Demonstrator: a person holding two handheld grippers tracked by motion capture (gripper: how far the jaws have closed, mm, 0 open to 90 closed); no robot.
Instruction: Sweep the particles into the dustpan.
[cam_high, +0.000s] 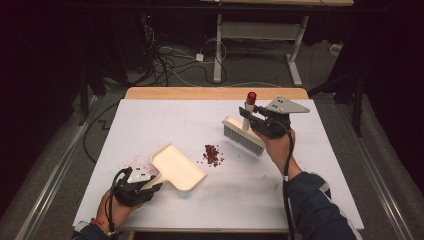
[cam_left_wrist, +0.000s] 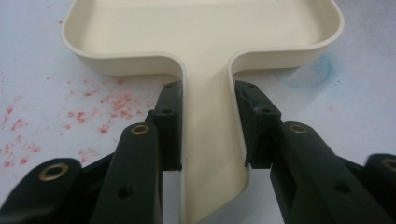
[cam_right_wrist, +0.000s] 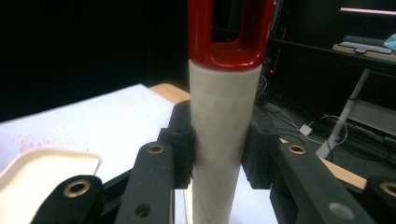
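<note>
Both tools are in hand, but the sweeping looks barely begun — the little heap of dark red crumbs (cam_high: 213, 154) sits loose on the counter (cam_high: 150, 117), between the dustpan (cam_high: 178, 168) and the brush (cam_high: 243, 135). The left gripper (cam_high: 134, 188) has its fingers (cam_left_wrist: 169, 123) clamped on the dustpan's handle, pan flat near the front-left of the counter, mouth towards the crumbs. The right gripper (cam_high: 270, 123) has its fingers clamped on the brush's handle, bristles raised. The pan — as far as it shows — holds nothing yet. A faint pink smear (cam_high: 136, 162) lies left of it.

Brush (cam_right_wrist: 223, 140) bristles out of frame; dustpan (cam_left_wrist: 205, 56) front edge cropped.
</note>
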